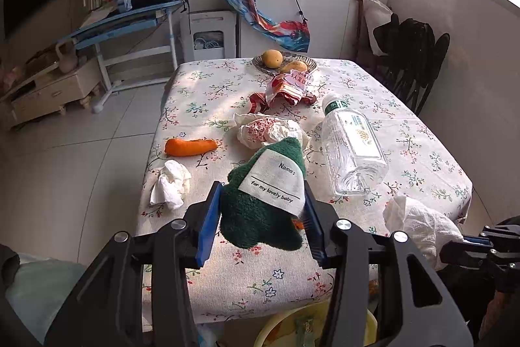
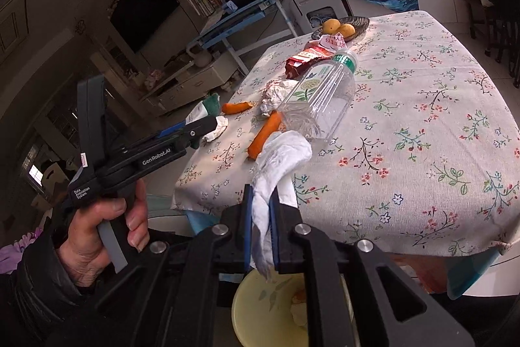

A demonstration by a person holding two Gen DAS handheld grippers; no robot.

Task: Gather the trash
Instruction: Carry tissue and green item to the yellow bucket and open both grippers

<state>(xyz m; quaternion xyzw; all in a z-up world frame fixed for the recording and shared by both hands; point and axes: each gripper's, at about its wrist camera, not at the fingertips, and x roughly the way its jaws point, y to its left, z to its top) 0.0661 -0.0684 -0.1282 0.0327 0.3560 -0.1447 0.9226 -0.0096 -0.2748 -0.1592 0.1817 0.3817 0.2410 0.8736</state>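
My left tool (image 1: 261,210) is clamped on a green plush (image 1: 260,217) with a white name tag, held above the near edge of the bench (image 1: 406,152). My right tool (image 2: 260,217) is clenched on a crumpled white tissue (image 2: 279,158), over the yellow bin (image 2: 260,308). Bottle (image 1: 351,148), carrot (image 1: 190,147) and wrappers (image 1: 286,90) lie on the bench.

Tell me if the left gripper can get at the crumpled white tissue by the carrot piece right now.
Probably not yet. The left gripper is shut on the green towel, so its jaws are occupied. The white tissue lies uncovered near the table edge, left of the gripper; nothing else blocks it.
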